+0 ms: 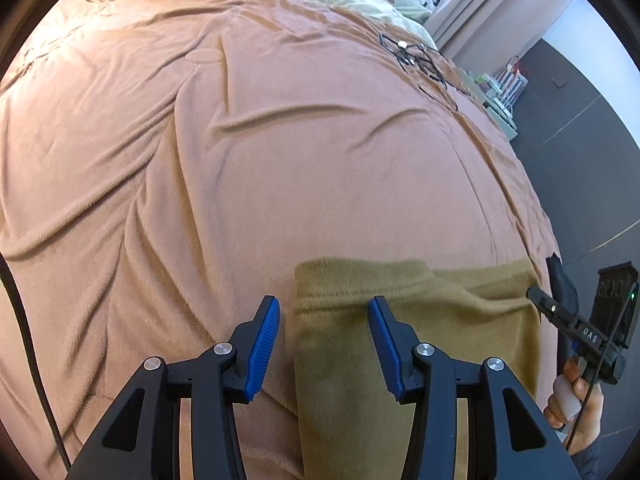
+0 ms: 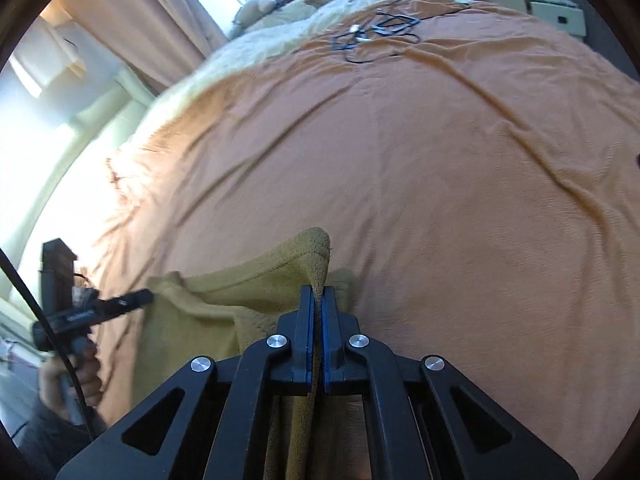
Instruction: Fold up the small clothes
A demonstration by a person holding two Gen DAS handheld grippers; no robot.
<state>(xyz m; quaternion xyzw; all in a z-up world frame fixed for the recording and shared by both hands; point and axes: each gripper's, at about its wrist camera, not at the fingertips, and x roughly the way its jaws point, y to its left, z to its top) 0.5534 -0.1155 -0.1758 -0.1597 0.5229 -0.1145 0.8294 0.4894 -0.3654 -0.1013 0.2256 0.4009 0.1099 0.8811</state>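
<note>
Now we hold the cloth (image 1: 420, 344) at one corner and ready the other. Our right gripper (image 2: 319, 300) is clamped on a raised corner of it, the fabric pinched between the blue pads and peaking just above them. Our left gripper (image 1: 324, 320) hangs over the opposite corner with its fingers (image 1: 262, 344) wide apart, one over the blanket (image 1: 240, 160) at 9 o'clock of the cloth's edge, the other above the cloth itself.

To do this step well, we judge that the left fingers should straddle the near corner, come down until both pads flank the edge, and close on one layer only, not on the blanket's pile. Both grips should then sit level, so that the fold line runs straight.

The cloth is olive-brown, fleecy and thick, lying at the near edge of the bed, at 6 o'clock in both views. Its far hem shows a rolled ridge, and a soft crease crosses its middle. Cables (image 1: 420, 60) lie well apart at 1 o'clock.
</note>
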